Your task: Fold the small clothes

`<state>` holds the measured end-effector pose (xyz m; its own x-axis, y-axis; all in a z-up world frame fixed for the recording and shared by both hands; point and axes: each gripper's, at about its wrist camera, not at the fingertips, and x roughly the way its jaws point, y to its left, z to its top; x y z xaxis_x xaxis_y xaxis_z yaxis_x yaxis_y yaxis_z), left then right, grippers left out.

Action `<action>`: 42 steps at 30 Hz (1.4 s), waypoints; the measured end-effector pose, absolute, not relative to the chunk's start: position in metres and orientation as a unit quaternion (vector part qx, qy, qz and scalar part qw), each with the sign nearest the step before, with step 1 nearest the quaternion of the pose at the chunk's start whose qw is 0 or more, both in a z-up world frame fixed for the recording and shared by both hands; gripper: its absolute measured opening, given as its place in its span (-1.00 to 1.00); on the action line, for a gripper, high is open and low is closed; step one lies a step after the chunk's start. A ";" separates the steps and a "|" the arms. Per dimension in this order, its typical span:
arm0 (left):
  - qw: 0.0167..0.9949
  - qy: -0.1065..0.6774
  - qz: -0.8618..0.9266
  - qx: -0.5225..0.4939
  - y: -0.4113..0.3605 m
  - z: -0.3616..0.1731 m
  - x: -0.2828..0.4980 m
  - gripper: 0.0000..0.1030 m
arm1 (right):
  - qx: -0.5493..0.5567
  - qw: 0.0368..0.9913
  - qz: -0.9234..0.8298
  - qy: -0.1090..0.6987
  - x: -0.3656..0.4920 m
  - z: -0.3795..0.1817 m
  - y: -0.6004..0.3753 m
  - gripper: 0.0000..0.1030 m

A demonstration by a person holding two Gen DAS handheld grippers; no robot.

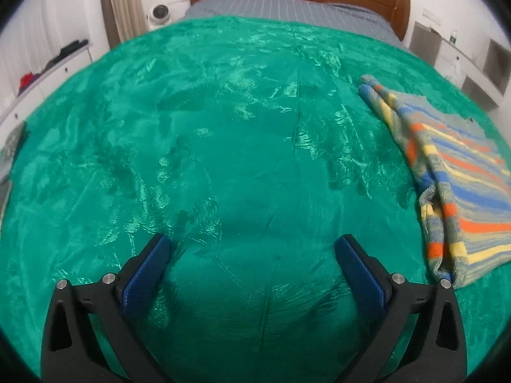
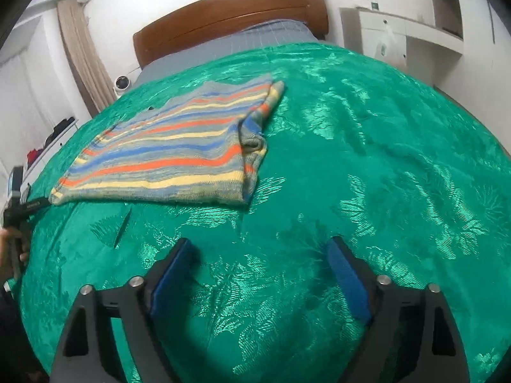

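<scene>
- My left gripper point(image 1: 252, 249) hangs over the shiny green plush blanket point(image 1: 223, 146) that covers the bed, its black arms spread wide and the blue ribbed pads point(image 1: 145, 274) well apart, with only bare blanket between them.
- My right gripper point(image 2: 260, 257) is spread too, blue pads point(image 2: 348, 284) apart and nothing in the gap; it also points down at the green blanket point(image 2: 367, 166).
- Neither gripper touches or holds any cloth.
- The small knitted sweater with orange, blue, yellow and grey stripes point(image 2: 166, 153) lies flat on the blanket, folded into a rough rectangle with one sleeve point(image 2: 260, 115) doubled along its right edge in the right wrist view.
- In the left wrist view the same striped sweater point(image 1: 460, 185) sits at the right, just beside and beyond my left gripper's right finger, not under it.
- In the right wrist view it lies up and to the left of my right gripper, apart from the fingers.
- At the far end of the bed a grey striped sheet point(image 1: 287, 11) shows past the blanket, against a curved brown wooden headboard point(image 2: 230, 9).
- A small white round device point(image 2: 122, 82) sits beside the bed near the beige curtain point(image 2: 84, 51); I cannot tell what it is.
- At the left edge of the right wrist view, a black handle and part of a hand point(image 2: 8, 242) show, too cropped to read further.
</scene>
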<state>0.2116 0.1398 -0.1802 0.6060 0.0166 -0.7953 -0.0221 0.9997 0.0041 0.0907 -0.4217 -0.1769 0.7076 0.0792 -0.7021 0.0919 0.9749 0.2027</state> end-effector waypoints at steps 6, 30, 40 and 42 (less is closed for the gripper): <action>0.890 0.456 0.015 -0.009 0.145 -0.181 0.215 0.99 | 0.109 0.919 -0.001 0.379 0.093 -0.181 -0.416 0.74; 0.896 0.443 0.015 -0.012 0.145 -0.181 0.212 0.99 | 0.091 0.921 -0.015 0.379 0.094 -0.185 -0.410 0.76; 0.896 0.443 0.015 -0.012 0.145 -0.181 0.212 0.99 | 0.084 0.920 -0.025 0.382 0.094 -0.185 -0.408 0.76; 0.896 0.443 0.015 -0.012 0.145 -0.181 0.212 0.99 | 0.084 0.920 -0.026 0.382 0.094 -0.186 -0.408 0.76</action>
<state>0.2123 0.1448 -0.1812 0.6072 0.0163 -0.7944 -0.0378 0.9993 -0.0083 0.0943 -0.4078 -0.1856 0.7062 0.0165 -0.7078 0.1114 0.9847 0.1340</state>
